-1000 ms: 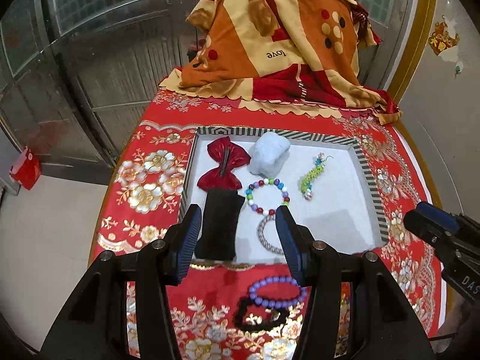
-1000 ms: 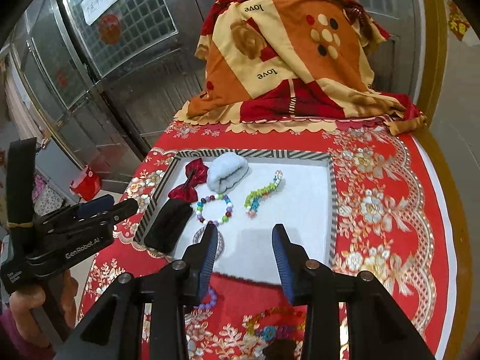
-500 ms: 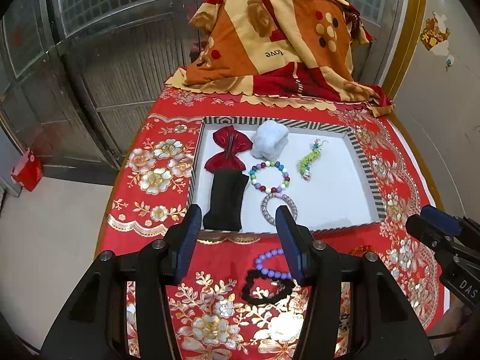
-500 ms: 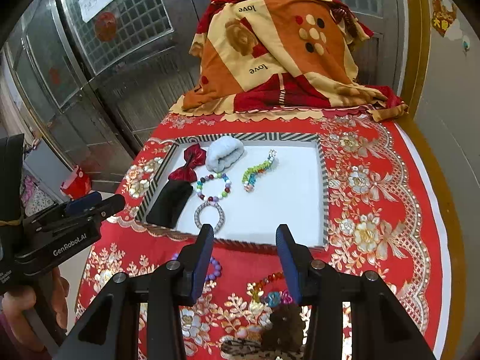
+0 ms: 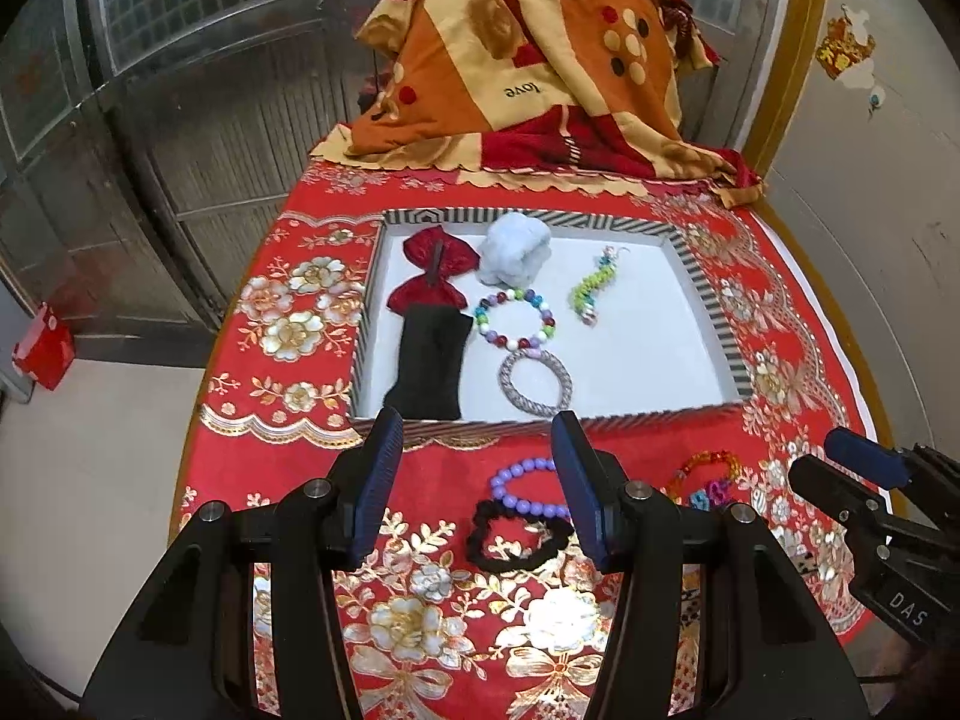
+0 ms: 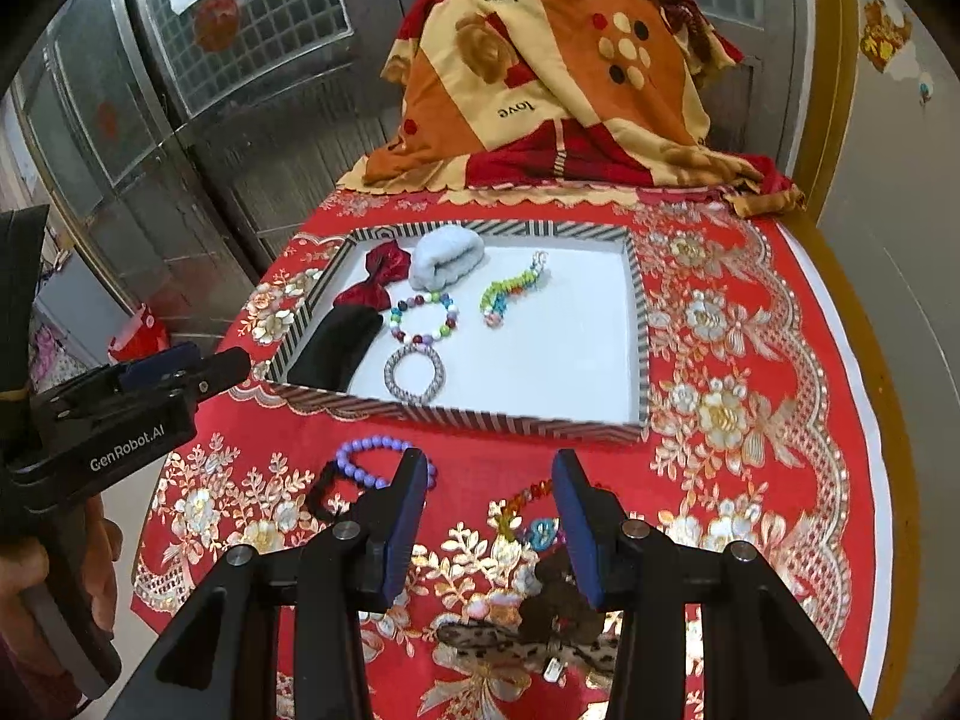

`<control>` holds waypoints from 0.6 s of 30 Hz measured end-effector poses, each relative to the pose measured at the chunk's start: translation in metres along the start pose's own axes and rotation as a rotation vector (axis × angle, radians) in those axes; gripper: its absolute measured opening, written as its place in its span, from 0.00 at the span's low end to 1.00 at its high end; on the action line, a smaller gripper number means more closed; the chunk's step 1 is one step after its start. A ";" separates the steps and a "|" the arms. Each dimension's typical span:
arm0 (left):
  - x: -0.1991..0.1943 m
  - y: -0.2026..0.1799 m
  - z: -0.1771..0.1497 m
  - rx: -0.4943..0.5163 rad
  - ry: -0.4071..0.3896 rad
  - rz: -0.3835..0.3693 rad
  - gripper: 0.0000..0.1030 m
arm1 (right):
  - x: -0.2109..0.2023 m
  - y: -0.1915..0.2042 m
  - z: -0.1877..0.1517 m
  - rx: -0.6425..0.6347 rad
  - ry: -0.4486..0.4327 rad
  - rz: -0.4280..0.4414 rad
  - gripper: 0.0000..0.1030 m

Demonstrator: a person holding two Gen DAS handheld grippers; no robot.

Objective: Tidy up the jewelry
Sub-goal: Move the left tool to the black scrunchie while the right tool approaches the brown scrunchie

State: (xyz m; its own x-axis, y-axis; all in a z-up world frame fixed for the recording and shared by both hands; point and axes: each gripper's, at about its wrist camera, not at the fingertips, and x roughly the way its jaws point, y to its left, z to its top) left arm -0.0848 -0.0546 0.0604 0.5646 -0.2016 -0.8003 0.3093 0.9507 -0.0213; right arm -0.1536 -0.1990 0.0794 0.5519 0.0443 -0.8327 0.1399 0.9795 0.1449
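Note:
A striped-rim tray (image 5: pixel 702 282) (image 6: pixel 641 324) with a white floor holds a red bow (image 5: pixel 432 270), a black pouch (image 5: pixel 429 360), a pale blue scrunchie (image 5: pixel 513 249), a multicolour bead bracelet (image 5: pixel 516 318), a silver ring bracelet (image 5: pixel 536 381) and a green bead strand (image 5: pixel 591 288). In front of the tray lie a purple bead bracelet (image 5: pixel 522 480) (image 6: pixel 366 459), a black scrunchie (image 5: pixel 516 540) and a colourful bead bracelet (image 5: pixel 705 474) (image 6: pixel 531 510). My left gripper (image 5: pixel 477 480) is open and empty above them. My right gripper (image 6: pixel 489 516) is open and empty above the colourful bracelet.
A red floral tablecloth (image 5: pixel 288 312) covers the table. A folded orange and red blanket (image 5: pixel 540 72) sits at the far end. A leopard-print bow clip (image 6: pixel 522 648) lies near the table's front edge. Metal doors stand to the left, a wall to the right.
Both grippers have drawn back from the tray toward the table's near edge. More of the loose jewelry in front of the tray has come into view. Both stay open.

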 end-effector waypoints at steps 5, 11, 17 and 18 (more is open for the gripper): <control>-0.001 -0.005 -0.005 0.012 -0.001 -0.017 0.49 | -0.001 -0.006 -0.007 0.022 0.010 -0.016 0.40; -0.002 -0.011 -0.009 0.024 -0.001 -0.023 0.49 | -0.003 -0.009 -0.013 0.031 0.013 -0.032 0.40; 0.000 -0.009 -0.012 0.019 0.014 -0.025 0.49 | -0.003 -0.013 -0.018 0.029 0.009 -0.027 0.40; 0.000 -0.009 -0.013 0.019 0.018 -0.023 0.49 | -0.004 -0.013 -0.020 0.029 0.011 -0.025 0.40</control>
State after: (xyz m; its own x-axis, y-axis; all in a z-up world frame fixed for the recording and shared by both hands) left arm -0.0974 -0.0600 0.0527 0.5437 -0.2190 -0.8102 0.3362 0.9413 -0.0287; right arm -0.1735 -0.2084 0.0699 0.5392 0.0221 -0.8419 0.1779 0.9741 0.1395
